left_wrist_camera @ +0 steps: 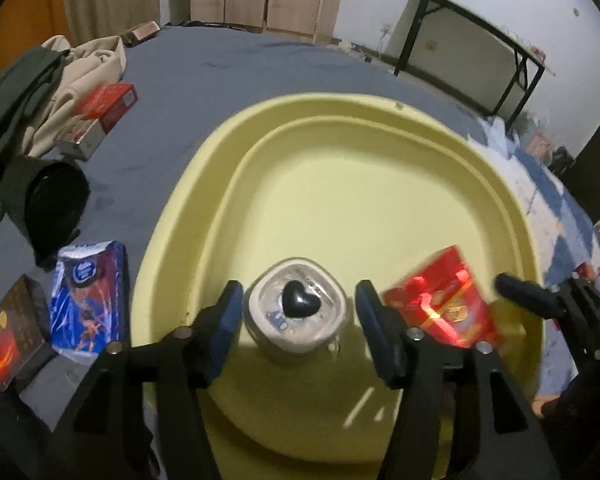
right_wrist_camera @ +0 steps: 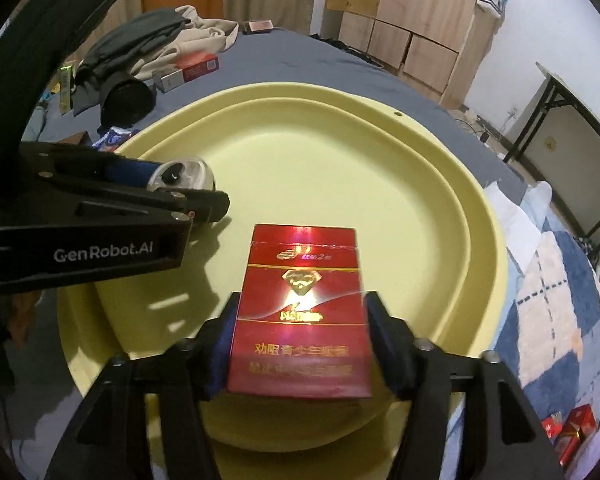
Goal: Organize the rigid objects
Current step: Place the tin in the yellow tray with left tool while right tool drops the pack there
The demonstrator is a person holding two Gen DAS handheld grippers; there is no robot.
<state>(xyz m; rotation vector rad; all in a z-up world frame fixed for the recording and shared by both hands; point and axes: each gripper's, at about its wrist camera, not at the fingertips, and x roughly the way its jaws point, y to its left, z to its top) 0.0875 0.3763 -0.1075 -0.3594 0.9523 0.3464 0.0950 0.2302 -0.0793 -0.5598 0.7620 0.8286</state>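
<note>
Step in hand: loading the yellow basin (left_wrist_camera: 380, 128) with loose items from the bed (left_wrist_camera: 204, 72).

Left tongs (left_wrist_camera: 298, 312): jaws apart, either side of a small white jar (left_wrist_camera: 296, 312) with a black heart on its lid, bottom centre of left view. Jar appears to rest on the basin floor; contact with the jaws hard to judge, likely released.

Right tongs (right_wrist_camera: 300, 320): clamped on a red pack (right_wrist_camera: 300, 308), low centre of right view, over the basin's near part.

Next: lower the pack flat beside the jar, open, withdraw. Other boxes (left_wrist_camera: 88, 300) remain on the bed, lower left of left view.
</note>
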